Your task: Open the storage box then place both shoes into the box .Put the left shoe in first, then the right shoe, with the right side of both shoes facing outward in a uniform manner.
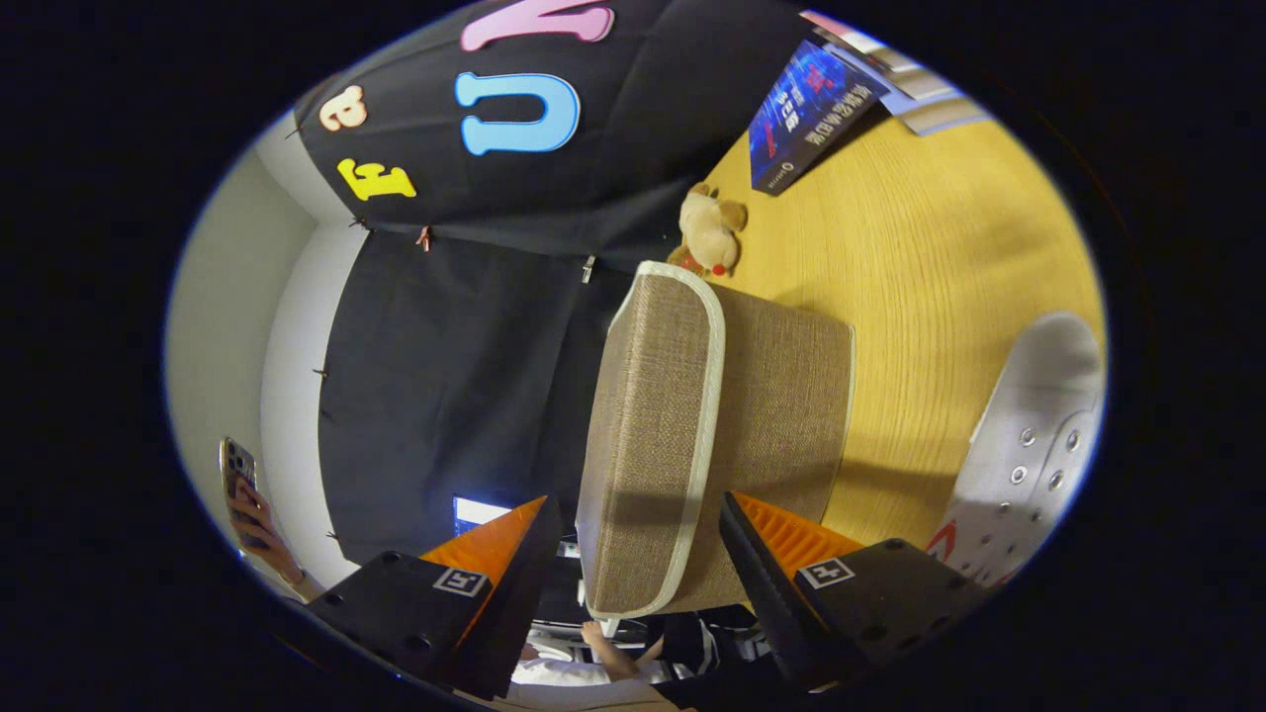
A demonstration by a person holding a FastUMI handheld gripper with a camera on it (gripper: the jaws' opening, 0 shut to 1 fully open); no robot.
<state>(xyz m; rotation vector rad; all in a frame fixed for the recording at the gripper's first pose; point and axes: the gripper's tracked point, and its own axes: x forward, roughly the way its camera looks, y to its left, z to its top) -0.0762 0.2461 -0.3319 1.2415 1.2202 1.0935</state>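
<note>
Currently we see the gripper [638, 539] with its two fingers spread apart, one on either side of the near end of the tan woven-fabric storage box [712, 435]. Neither finger visibly presses on it, so we record the jaws as open around the box edge, not clamped.

We note that the storage box is a rectangular fabric-covered container in a coarse beige-brown weave, edged with pale cream piping [707, 396] that runs round the rim of its lid panel. The view is rolled sideways, so the box's lid face appears turned toward the booth wall while its side wall faces the yellow wood-grain tabletop [940, 297] on which it stands. The lid looks shut, flush with the body.

Beyond the box's far end, a small tan plush toy [710, 232] sits on the table, near a dark blue printed booklet [806, 109]. Well apart from the box, on the table beside one finger, lies a white lace-up shoe with metal eyelets [1034, 445].

Past the other finger, a person's hand holds up a phone [237, 475].
</note>
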